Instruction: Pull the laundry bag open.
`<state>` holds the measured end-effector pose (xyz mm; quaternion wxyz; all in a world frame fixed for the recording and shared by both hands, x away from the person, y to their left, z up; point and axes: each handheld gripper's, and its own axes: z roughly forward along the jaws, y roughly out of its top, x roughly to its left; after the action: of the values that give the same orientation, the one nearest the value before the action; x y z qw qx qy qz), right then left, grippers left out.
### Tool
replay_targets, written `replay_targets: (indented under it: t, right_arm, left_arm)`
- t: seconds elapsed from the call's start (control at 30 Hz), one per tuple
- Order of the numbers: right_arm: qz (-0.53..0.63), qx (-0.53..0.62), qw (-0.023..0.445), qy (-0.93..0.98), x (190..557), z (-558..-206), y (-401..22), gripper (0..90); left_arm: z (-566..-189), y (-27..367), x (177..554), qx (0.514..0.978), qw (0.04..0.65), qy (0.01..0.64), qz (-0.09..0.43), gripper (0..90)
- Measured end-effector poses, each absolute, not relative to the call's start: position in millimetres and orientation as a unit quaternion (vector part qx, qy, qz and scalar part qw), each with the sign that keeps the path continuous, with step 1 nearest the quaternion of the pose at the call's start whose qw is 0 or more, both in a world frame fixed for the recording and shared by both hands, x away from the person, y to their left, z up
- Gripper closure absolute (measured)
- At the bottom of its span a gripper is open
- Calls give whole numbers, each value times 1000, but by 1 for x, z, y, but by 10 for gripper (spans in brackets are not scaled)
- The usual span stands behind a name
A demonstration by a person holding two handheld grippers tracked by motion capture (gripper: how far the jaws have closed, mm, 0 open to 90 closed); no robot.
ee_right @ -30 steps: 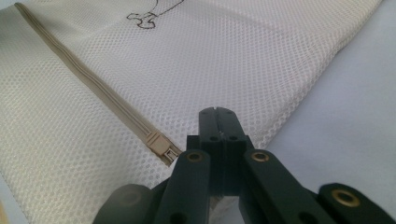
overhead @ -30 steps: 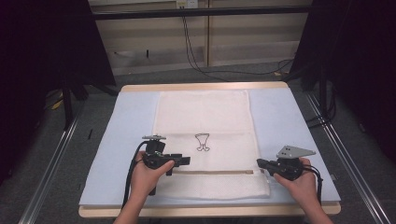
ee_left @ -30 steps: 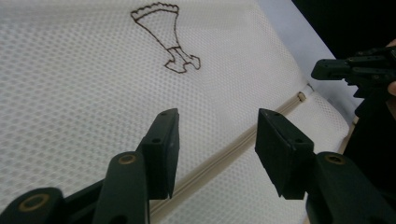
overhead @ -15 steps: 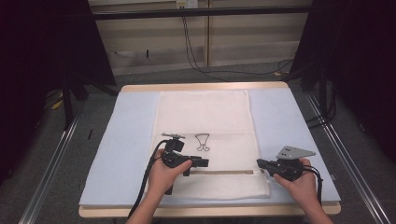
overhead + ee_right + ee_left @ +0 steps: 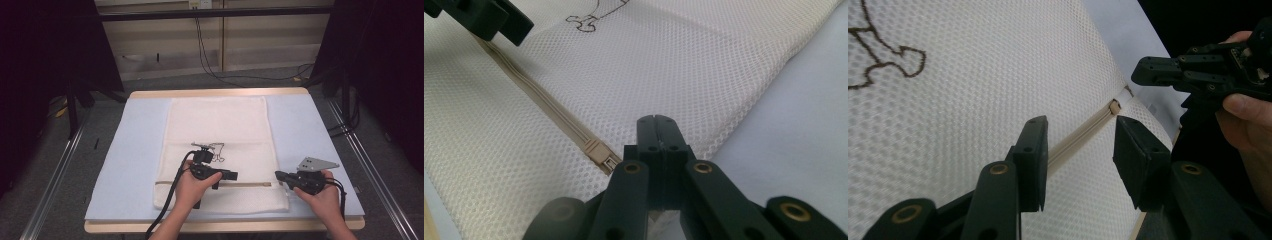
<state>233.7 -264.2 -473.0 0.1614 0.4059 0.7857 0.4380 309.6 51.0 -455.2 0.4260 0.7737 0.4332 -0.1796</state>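
Two black grippers sit low over a cream mesh laundry bag [image 5: 220,145] with a zipper, and the bag lies flat on a pale blue padded table [image 5: 130,150]. From the high view, the left gripper [image 5: 231,176] is over the bag, right above the beige zipper line [image 5: 250,184], and its jaws point toward the right side. The right gripper [image 5: 279,176] is at the bag's right edge, near the end of the zipper. A small dark drawing [image 5: 216,150] is printed on the bag just behind the left gripper.

In the left gripper view, the left gripper [image 5: 1080,150] has its jaws apart, and they have just been closing a bit. The zipper line [image 5: 1083,132] runs between them, but the pads do not press it. The beige zipper end [image 5: 1115,106] lies just past the jaws. The right gripper [image 5: 1148,70] shows farther off, near that end, with its jaws together.

In the right gripper view, the right gripper [image 5: 658,127] has its jaws squeezed tight together at the mesh edge. I cannot tell if mesh is pinched between them. The beige zipper pull [image 5: 599,152] lies just beside them.
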Motion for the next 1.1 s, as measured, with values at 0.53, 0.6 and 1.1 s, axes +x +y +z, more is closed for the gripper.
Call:
replay_targets:
  t: [0.53,0.6,1.1]
  right_arm:
    - [420,403,153,799,232,-476,-262,900]
    - [419,404,152,799,232,-477,-262,900]
    - [408,409,148,803,231,-480,-265,900]
  left_arm:
    - [-468,13,310,779,403,426,-223,636]
    - [-468,9,311,778,401,427,-228,639]
    - [-473,-16,311,773,386,440,-243,666]
